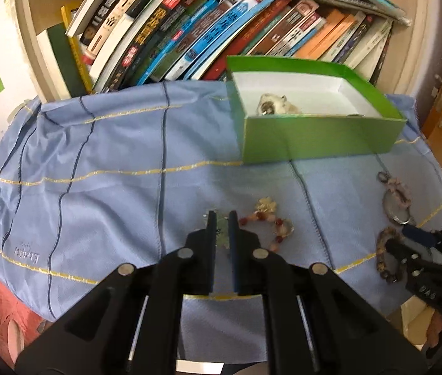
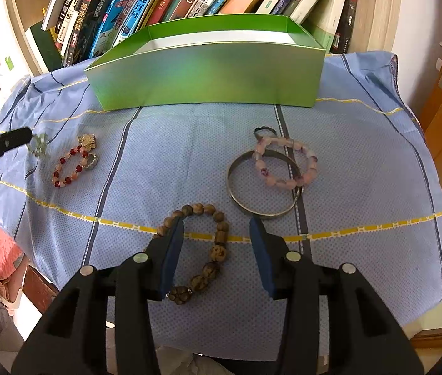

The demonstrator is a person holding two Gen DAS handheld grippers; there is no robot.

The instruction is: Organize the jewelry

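Left gripper (image 1: 222,215) sits nearest in its own view, jaws together on a small silvery trinket (image 1: 221,228) (too blurred to name), just clear of the blue cloth (image 1: 111,162). Judgement: the step is carrying it to the green box (image 1: 314,137) at 1 o'clock. To do it well: lift before travelling, clear the near wall, release over the white floor beside the pale piece (image 1: 275,106) already inside.

Red bead bracelet (image 1: 271,228) lies just at 3 o'clock of the fingertips, with a gold charm (image 1: 266,206) beyond; a low sweep could snag them.

Right gripper (image 2: 218,231) has jaws apart, holding nothing, straddling one side of the brown bead bracelet (image 2: 208,250). Metal bangle (image 2: 264,184) with pink bead bracelet (image 2: 286,165) draped over it lies at 1 o'clock, near the right fingertip.

Open room: bare cloth at 10–11 o'clock of left gripper. Cloth edge drops off at 6 o'clock. Bookshelf (image 1: 189,31) right behind box, so little room for overshoot.
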